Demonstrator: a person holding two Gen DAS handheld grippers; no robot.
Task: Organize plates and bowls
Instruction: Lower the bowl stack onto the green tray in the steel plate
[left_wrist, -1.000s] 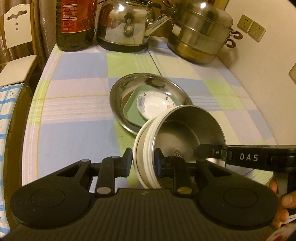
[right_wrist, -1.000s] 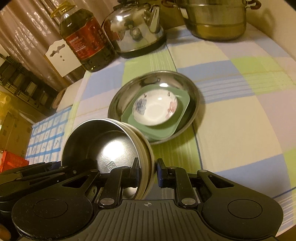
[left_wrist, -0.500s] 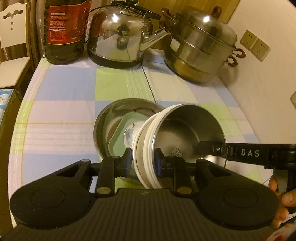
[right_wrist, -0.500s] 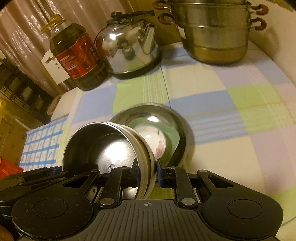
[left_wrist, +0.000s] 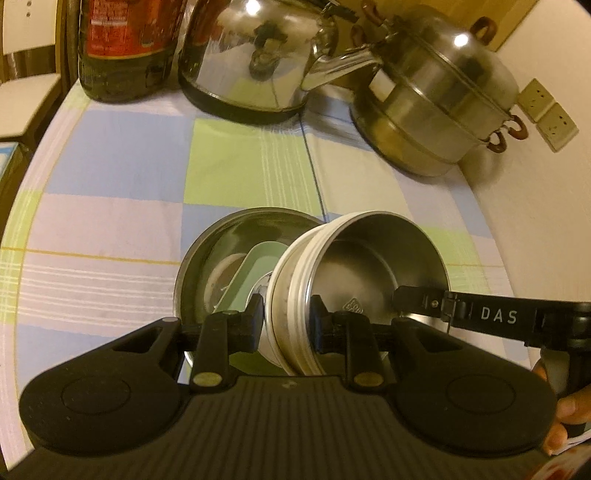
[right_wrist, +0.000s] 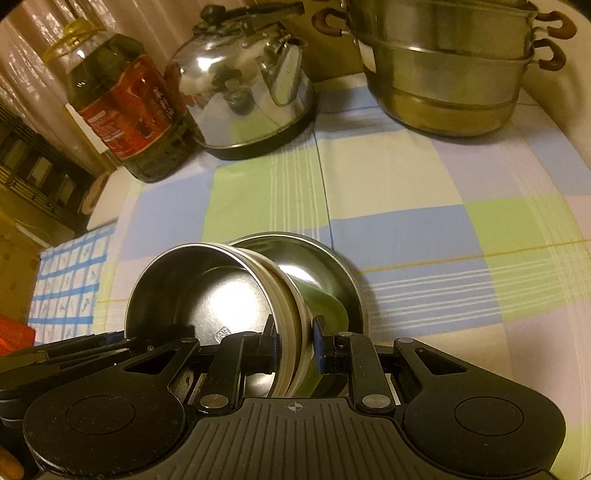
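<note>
Both claws clamped on the steel bowl, tilted over the steel basin.

Left wrist view: my left claw (left_wrist: 287, 320) grips the near rim of the steel bowl (left_wrist: 369, 273), one finger outside, one inside; the right claw's finger reaches in from three o'clock. The bowl hangs tilted over the steel basin (left_wrist: 207, 258), which holds a green plate (left_wrist: 255, 269). Kettle (left_wrist: 255, 55) at twelve o'clock, steamer pot (left_wrist: 436, 99) at one, oil bottle (left_wrist: 125, 44) at eleven, on the checked surface (left_wrist: 110, 177). Right wrist view: my right claw (right_wrist: 294, 343) pinches the bowl (right_wrist: 207, 291) rim too; the basin (right_wrist: 325, 273) sits just behind it, at one o'clock of the bowl.
</note>
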